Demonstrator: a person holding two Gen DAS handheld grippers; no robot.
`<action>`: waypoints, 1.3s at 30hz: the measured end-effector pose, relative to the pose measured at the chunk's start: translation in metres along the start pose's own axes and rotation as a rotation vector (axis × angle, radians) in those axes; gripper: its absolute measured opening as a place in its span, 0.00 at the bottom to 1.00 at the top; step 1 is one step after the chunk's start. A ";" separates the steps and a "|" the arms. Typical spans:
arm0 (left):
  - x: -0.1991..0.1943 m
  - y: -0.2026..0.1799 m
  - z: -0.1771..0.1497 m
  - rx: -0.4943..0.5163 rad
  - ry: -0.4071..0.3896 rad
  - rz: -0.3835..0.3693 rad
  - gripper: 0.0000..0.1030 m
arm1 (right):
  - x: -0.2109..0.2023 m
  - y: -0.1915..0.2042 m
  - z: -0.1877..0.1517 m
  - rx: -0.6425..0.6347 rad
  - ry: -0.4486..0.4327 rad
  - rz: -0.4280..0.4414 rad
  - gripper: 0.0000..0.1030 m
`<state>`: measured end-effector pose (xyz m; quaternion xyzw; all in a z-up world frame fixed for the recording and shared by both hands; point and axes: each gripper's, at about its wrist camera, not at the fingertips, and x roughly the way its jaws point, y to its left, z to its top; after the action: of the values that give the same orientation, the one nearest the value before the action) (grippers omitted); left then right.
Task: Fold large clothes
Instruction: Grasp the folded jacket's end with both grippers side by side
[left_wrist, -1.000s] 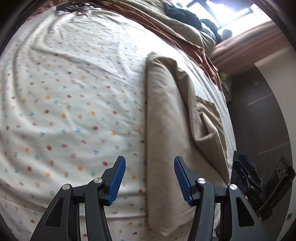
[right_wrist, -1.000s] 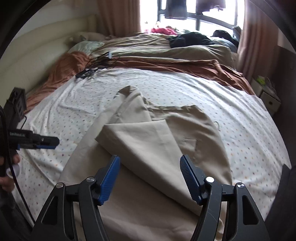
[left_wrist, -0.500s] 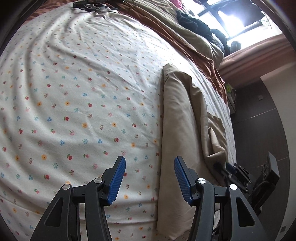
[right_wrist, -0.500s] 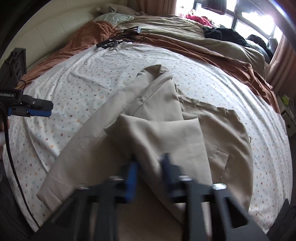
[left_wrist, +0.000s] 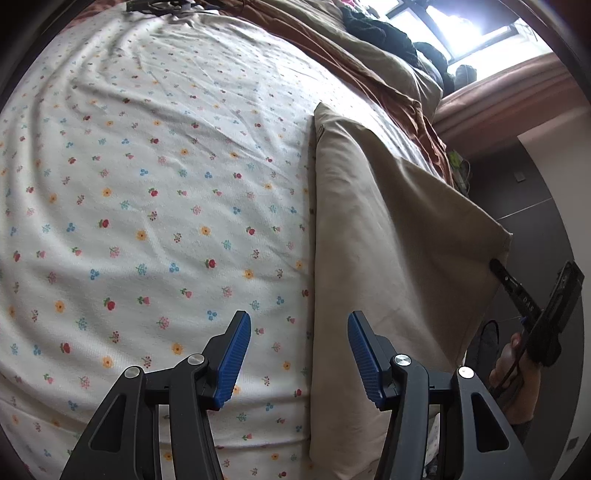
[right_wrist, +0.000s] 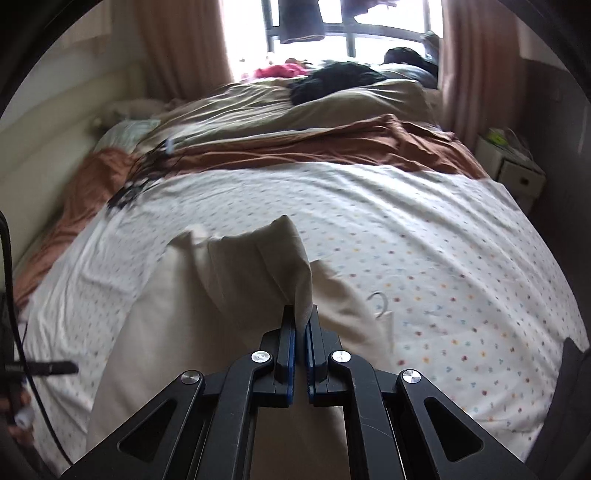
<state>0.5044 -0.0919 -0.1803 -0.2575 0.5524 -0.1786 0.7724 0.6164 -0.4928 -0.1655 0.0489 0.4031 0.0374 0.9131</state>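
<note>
A large beige garment (left_wrist: 373, 258) lies on the floral bed sheet (left_wrist: 155, 206). In the right wrist view my right gripper (right_wrist: 303, 321) is shut on a fold of the garment (right_wrist: 266, 266) and holds it lifted off the bed. In the left wrist view my left gripper (left_wrist: 299, 332) is open and empty, low over the sheet at the garment's left edge. The right gripper (left_wrist: 517, 295) shows there at the far right, pinching the raised corner of the cloth.
A brown blanket (right_wrist: 332, 147) and a beige duvet (right_wrist: 295, 107) are bunched at the far end of the bed, with dark clothes (right_wrist: 336, 77) on top. Cables (right_wrist: 140, 177) lie at the sheet's far left. A white nightstand (right_wrist: 513, 170) stands to the right.
My right gripper has shut on the beige garment and lifted a fold up from the bed. My left gripper stays open and has shifted a little along the garment's edge.
</note>
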 end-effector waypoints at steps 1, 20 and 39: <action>0.002 0.000 0.000 0.001 -0.001 0.003 0.55 | 0.004 -0.007 0.002 0.019 0.001 -0.004 0.05; 0.016 -0.008 0.009 0.045 -0.025 0.068 0.55 | 0.069 -0.104 -0.006 0.353 0.128 -0.084 0.25; 0.093 -0.051 0.121 0.075 -0.028 0.088 0.55 | 0.131 -0.100 -0.007 0.399 0.315 0.041 0.56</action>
<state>0.6498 -0.1605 -0.1894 -0.2065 0.5451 -0.1616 0.7963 0.7027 -0.5779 -0.2781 0.2299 0.5385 -0.0172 0.8105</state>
